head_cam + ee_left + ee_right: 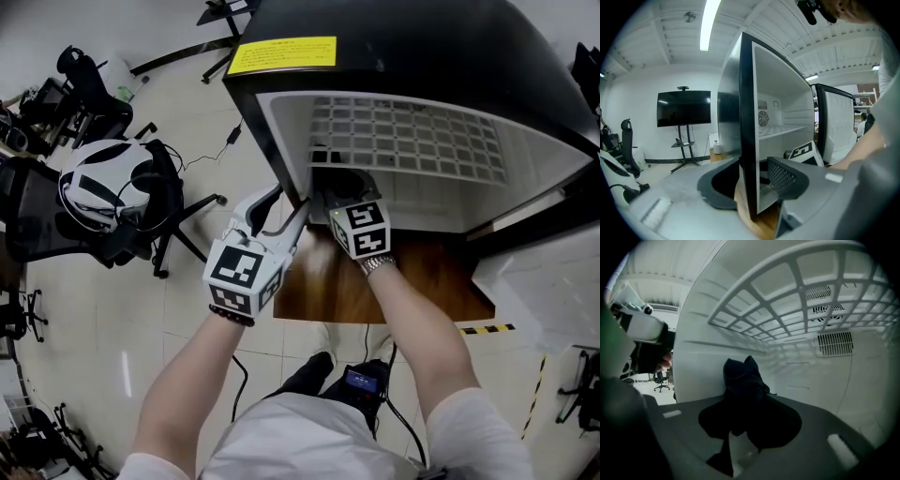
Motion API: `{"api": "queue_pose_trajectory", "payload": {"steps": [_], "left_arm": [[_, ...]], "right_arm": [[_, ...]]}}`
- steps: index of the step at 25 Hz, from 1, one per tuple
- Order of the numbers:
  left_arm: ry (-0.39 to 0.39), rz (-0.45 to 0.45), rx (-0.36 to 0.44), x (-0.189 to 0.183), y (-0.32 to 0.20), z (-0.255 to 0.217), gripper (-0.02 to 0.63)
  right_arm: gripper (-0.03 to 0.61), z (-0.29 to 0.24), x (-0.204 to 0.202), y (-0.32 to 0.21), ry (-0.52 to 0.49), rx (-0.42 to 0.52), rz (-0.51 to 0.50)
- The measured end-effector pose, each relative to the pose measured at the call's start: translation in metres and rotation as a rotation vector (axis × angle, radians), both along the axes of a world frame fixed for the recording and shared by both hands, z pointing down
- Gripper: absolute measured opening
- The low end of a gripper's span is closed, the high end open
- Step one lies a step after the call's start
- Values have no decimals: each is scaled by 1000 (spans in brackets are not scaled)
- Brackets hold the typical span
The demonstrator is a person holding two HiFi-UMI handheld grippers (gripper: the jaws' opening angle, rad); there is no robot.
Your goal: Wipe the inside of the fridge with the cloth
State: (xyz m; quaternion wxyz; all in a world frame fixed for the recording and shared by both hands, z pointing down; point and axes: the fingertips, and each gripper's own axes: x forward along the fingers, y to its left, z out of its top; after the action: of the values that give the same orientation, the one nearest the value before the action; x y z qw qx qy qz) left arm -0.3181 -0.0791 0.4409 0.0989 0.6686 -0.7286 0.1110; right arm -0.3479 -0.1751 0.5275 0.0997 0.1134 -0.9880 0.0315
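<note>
Black office chair (42,220); television (684,108) on a floor stand (686,150)

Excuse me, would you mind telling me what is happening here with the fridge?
A person is wiping the inside of a small fridge that stands open on a wooden table. The right hand-held gripper is closed on a dark cloth and reaches inside, below the wire shelf, near the left inner wall. The left hand-held gripper straddles the front edge of the fridge's side wall; whether it actually clamps it is unclear.
</note>
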Motion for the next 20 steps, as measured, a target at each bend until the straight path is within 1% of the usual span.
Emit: {"api": "queue_pose_trajectory", "payload": {"steps": [10,20], "left_arm": [[-16,-8,-6,0,-2,2,186],[-11,-9,4,0,-1,-1,186]], "right_arm": [[124,-2,-16,-28,-11,39,73],[124,3,-33,-48,9,42,130]]}}
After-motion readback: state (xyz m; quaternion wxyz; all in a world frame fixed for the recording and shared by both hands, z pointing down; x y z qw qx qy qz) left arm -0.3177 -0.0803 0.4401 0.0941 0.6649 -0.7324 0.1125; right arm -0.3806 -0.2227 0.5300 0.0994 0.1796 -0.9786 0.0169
